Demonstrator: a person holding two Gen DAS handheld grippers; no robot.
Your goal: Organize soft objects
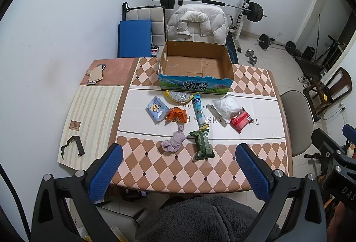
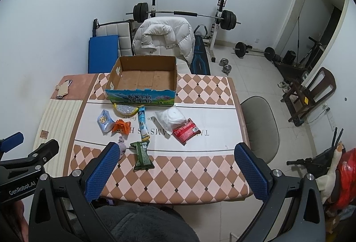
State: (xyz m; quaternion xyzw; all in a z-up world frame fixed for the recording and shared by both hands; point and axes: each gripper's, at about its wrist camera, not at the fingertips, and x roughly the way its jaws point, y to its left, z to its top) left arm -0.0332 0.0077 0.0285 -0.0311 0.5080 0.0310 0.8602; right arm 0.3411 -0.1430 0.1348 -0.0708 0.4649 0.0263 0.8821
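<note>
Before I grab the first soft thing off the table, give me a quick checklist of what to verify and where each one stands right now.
1. Left gripper open and holding nothing: ok.
2. Right gripper open and holding nothing: ok.
3. Cardboard box open-topped, nothing seen inside: ok.
4. Soft items lie apart enough to pick singly: mostly ok; green packet sits very near the purple cloth, and the white bag overlaps the red packet.
5. Path from items to the box unobstructed: ok.
6. Grippers apart from each other: ok, left one shows at the right view's left edge.
</note>
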